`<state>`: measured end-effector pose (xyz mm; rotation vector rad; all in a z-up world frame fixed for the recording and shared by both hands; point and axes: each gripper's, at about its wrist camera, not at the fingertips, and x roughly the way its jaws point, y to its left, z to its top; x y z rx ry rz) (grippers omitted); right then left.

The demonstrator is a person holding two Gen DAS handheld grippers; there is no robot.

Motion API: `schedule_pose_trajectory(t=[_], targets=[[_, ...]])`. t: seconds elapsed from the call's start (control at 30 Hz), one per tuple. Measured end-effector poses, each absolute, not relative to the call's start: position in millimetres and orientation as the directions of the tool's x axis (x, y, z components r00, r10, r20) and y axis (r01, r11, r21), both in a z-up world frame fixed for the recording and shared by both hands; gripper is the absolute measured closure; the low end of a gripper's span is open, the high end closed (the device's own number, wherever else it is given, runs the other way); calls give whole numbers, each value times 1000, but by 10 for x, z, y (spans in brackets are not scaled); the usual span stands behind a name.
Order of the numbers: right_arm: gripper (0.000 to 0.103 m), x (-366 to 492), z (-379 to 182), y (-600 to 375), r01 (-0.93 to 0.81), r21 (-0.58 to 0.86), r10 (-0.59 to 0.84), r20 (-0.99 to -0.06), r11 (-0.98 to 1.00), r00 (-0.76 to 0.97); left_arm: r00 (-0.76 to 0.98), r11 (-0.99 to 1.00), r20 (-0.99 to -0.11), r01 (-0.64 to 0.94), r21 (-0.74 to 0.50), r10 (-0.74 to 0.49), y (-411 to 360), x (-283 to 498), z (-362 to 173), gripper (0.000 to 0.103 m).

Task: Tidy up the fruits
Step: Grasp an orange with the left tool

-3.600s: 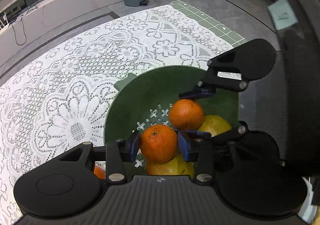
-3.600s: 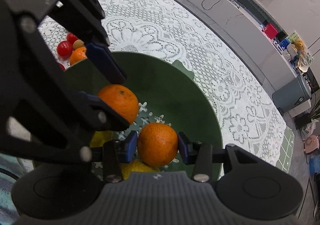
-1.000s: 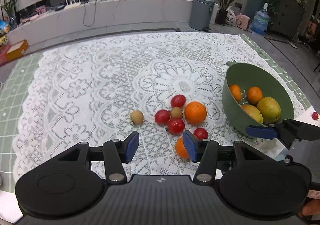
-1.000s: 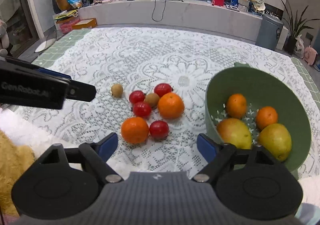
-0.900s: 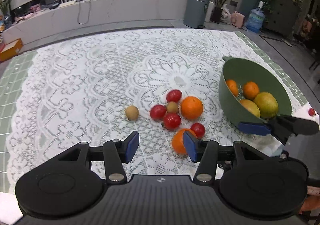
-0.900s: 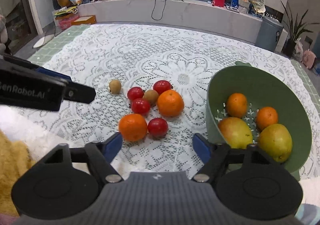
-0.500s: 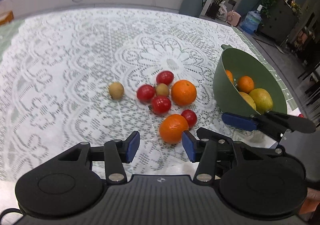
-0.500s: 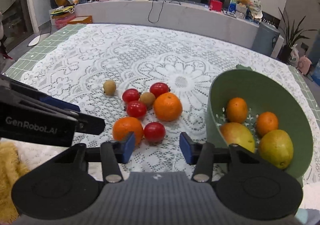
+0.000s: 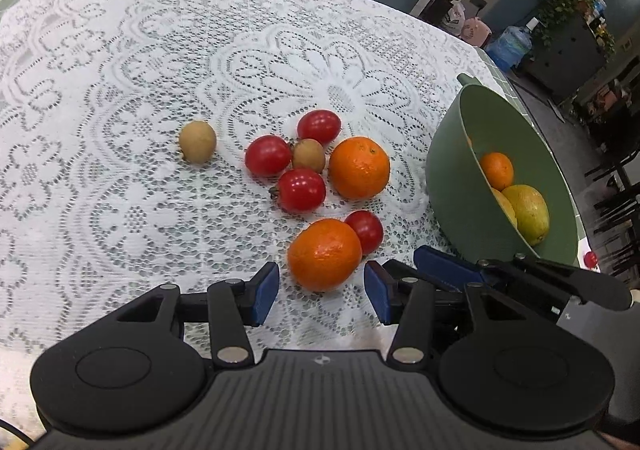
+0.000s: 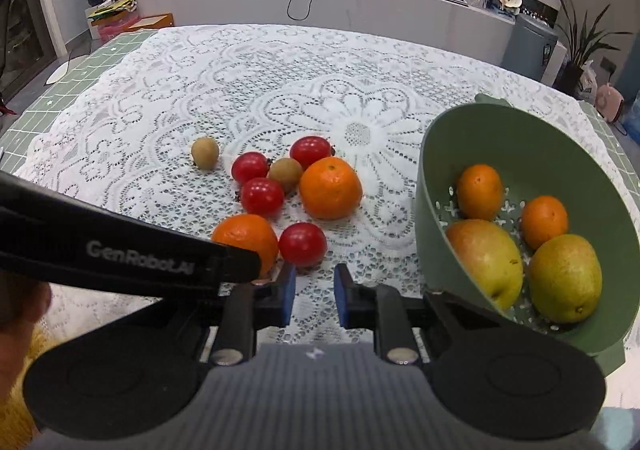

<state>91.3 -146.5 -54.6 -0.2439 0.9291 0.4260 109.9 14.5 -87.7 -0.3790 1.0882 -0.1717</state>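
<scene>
On the lace cloth an orange (image 9: 325, 255) lies just ahead of my left gripper (image 9: 320, 294), which is open; its blue pads flank the fruit without touching it. A red tomato (image 9: 366, 230) touches that orange. A second orange (image 9: 359, 167), more tomatoes and two small brown fruits sit further back. My right gripper (image 10: 315, 298) is shut on nothing, hovering near a tomato (image 10: 302, 244) beside the green bowl (image 10: 520, 138). The bowl holds two oranges, a reddish-yellow fruit and a yellow-green one. The left gripper's arm (image 10: 120, 254) hides part of the near orange (image 10: 246, 238).
The bowl's wall (image 9: 444, 178) stands close on the right of the loose fruit. A tiny red fruit (image 9: 590, 259) lies by the table's right edge. A hand (image 10: 20, 302) and something yellow and furry (image 10: 16, 390) are at the lower left. Bare lace cloth stretches left and behind.
My left gripper sank toward the near orange, which now lies between its fingertips. The right gripper's jaws went from wide apart to shut, with nothing in them.
</scene>
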Motion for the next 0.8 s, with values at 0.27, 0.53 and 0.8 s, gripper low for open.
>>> schedule_pose_trajectory(t=[0.27, 0.53, 0.8], targets=[[86, 942, -553, -1464, -450, -3, 260, -812, 893, 522, 443, 899, -828, -100, -426, -343, 150, 1187, -994, 50], [86, 901, -493, -1439, -466, -24, 275, -781, 884, 561, 470, 889, -814, -119, -443, -342, 262, 1131, -941, 56], [84, 1006, -460, -1266, -501, -110, 257, -753, 858, 606, 503, 915, -829, -164, -368, -243, 442, 1083, -803, 56]])
